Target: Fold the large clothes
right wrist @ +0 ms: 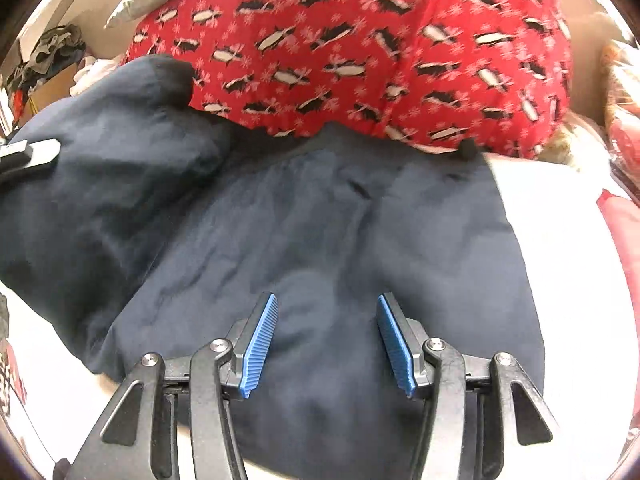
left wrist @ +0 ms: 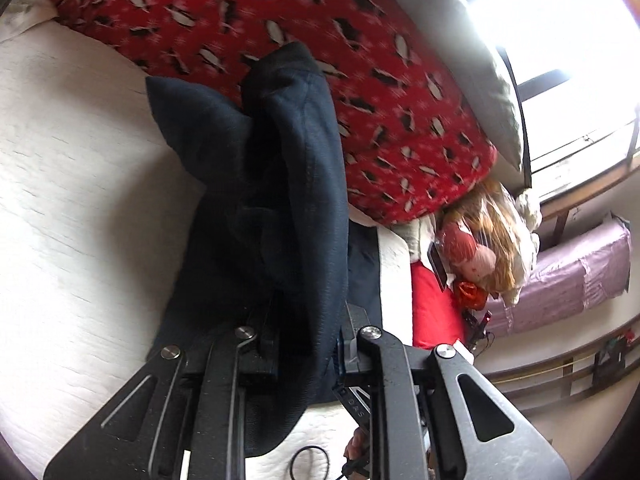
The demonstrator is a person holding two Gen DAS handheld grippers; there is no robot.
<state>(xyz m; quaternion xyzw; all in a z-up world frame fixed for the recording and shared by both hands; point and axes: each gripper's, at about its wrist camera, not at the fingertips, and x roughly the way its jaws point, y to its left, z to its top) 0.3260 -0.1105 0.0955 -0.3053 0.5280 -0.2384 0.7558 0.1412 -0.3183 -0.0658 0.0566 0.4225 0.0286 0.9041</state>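
Note:
A large dark navy garment (right wrist: 320, 232) lies spread on a white bed, its far edge against a red penguin-print blanket (right wrist: 360, 40). My right gripper (right wrist: 326, 340) is open and empty, its blue pads (right wrist: 260, 344) hovering just over the near part of the garment. My left gripper (left wrist: 308, 332) is shut on a bunched fold of the navy garment (left wrist: 280, 184) and holds it lifted off the bed; the fabric hides its pads. Part of the left gripper shows at the left edge of the right wrist view (right wrist: 28, 156), gripping the raised sleeve side.
The white mattress (left wrist: 80, 200) stretches to the left. The red penguin blanket (left wrist: 320, 60) and a grey pillow (left wrist: 480, 80) lie behind. A doll with long hair (left wrist: 480, 248), red items and a purple roll (left wrist: 580, 272) crowd the bedside. Clutter sits at far left (right wrist: 44, 60).

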